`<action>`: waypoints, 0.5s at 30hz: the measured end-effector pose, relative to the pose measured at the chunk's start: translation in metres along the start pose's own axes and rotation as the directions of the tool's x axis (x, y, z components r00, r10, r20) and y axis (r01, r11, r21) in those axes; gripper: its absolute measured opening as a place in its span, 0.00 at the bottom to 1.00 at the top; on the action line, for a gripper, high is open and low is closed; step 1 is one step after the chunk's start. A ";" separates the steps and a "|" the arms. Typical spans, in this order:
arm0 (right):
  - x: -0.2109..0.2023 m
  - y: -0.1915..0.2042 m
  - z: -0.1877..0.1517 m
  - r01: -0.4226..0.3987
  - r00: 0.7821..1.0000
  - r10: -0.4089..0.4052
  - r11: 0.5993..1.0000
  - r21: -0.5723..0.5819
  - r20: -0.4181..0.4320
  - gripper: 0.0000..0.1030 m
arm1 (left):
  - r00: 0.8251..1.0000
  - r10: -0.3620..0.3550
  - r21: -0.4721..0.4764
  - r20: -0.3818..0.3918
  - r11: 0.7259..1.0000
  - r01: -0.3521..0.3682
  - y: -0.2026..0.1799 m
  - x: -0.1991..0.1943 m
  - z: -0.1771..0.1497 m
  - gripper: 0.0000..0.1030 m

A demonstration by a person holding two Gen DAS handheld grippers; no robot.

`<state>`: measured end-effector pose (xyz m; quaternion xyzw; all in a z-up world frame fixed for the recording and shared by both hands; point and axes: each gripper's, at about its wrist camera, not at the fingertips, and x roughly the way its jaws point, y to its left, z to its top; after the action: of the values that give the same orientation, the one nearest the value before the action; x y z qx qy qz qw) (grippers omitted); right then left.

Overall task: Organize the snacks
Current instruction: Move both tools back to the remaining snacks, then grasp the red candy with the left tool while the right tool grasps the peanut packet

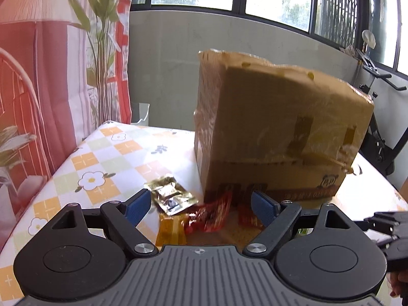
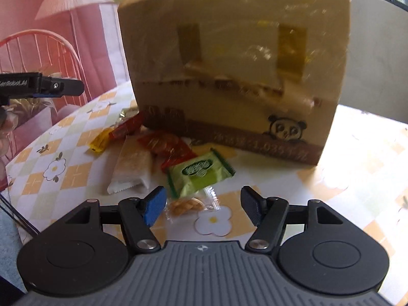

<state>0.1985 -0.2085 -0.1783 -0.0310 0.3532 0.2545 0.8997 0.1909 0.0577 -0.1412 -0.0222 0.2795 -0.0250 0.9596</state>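
Note:
A cardboard box (image 1: pixel 275 132) wrapped in clear tape stands on the table; it also shows in the right wrist view (image 2: pixel 237 71). Snack packets lie at its foot: a gold packet (image 1: pixel 169 195), a red packet (image 1: pixel 211 215) and an amber packet (image 1: pixel 170 232) in the left wrist view. The right wrist view shows a white packet (image 2: pixel 132 168), red packets (image 2: pixel 168 148), a green packet (image 2: pixel 199 173), a yellow packet (image 2: pixel 99 140) and a small clear packet (image 2: pixel 187 205). My left gripper (image 1: pixel 204 204) is open above the red packet. My right gripper (image 2: pixel 201 204) is open over the clear packet.
The table (image 1: pixel 102 158) has a checked flower cloth. A red and white curtain (image 1: pixel 51 76) hangs at the left. An exercise bike (image 1: pixel 377 127) stands behind the box on the right. The left gripper's side (image 2: pixel 51 86) shows at the left of the right wrist view.

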 end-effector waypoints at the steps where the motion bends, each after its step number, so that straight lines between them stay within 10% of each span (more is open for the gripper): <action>1: 0.004 0.001 0.002 0.021 1.000 -0.021 1.000 0.008 -0.004 0.65 | 1.000 0.001 -0.001 -0.002 1.000 -0.001 0.001 0.001 -0.001 0.85; 15: 0.018 0.012 -0.014 0.092 0.992 -0.093 0.995 -0.024 -0.080 0.65 | 1.000 0.010 -0.066 -0.014 0.998 -0.011 0.011 0.002 -0.021 0.85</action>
<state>0.1950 -0.1933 -0.1990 -0.0669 0.3849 0.2147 0.8951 0.1818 0.0679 -0.1612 -0.0524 0.2868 -0.0110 0.9565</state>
